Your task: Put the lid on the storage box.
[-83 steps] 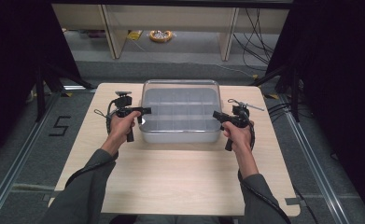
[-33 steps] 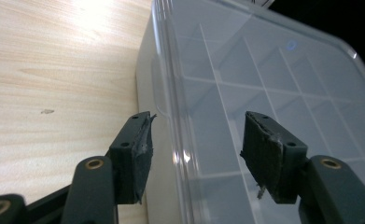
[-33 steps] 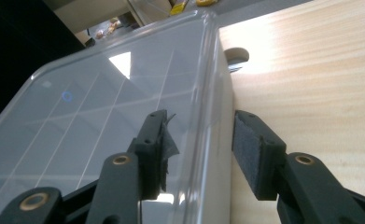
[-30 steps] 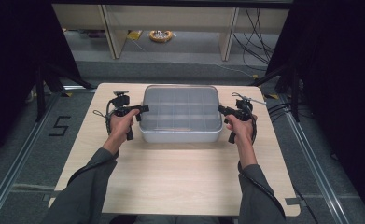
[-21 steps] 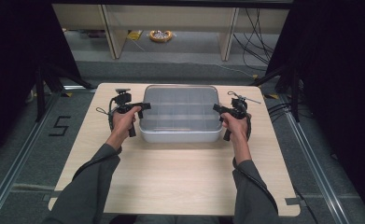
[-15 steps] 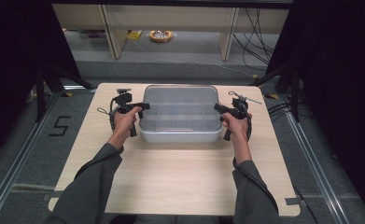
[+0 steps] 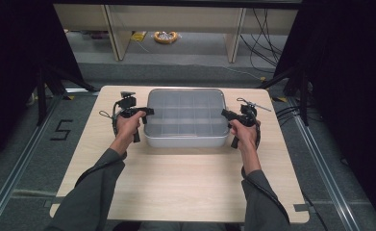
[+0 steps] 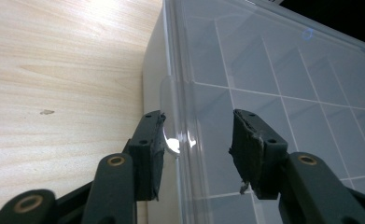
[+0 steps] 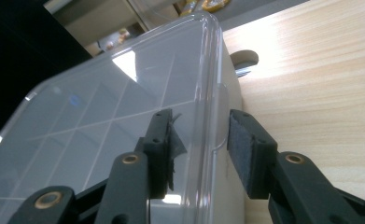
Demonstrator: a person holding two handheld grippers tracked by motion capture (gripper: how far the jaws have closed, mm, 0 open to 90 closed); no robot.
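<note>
high view: pale wood-grain worktop [image 7: 176,187] carries, at its far middle, a clear rigid plastic compartment box [image 7: 185,118], judged light but slick and best held at its end lips, where left gripper [image 7: 144,112] and right gripper [image 7: 225,114] jaws have just closed on the rim.

A black "5" [image 7: 61,130] is marked on the grey floor left of the table.

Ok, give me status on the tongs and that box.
Left tongs and right tongs just closed, each clamped on a side rim of the clear lid. Compartment box flat on table. Nothing in the way.
</note>
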